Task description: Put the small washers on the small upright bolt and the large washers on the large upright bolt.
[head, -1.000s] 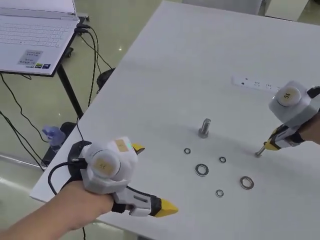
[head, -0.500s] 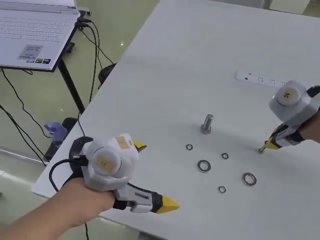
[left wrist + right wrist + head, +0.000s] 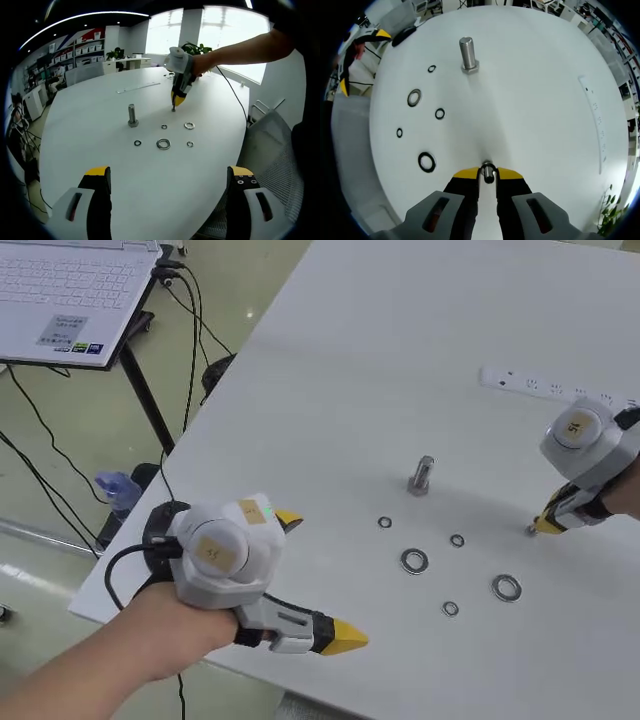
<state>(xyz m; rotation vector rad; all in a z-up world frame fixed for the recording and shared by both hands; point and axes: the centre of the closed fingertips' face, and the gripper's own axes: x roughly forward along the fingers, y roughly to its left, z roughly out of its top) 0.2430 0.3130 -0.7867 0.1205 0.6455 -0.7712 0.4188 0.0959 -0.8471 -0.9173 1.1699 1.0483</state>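
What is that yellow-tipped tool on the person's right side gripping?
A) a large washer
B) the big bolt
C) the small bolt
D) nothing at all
C: in the right gripper view, the right gripper has its jaws closed around the small bolt.

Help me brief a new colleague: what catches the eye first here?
The right gripper pinches the small bolt upright on the white table, at its right side. The large bolt stands mid-table, with five loose washers scattered on its near side.
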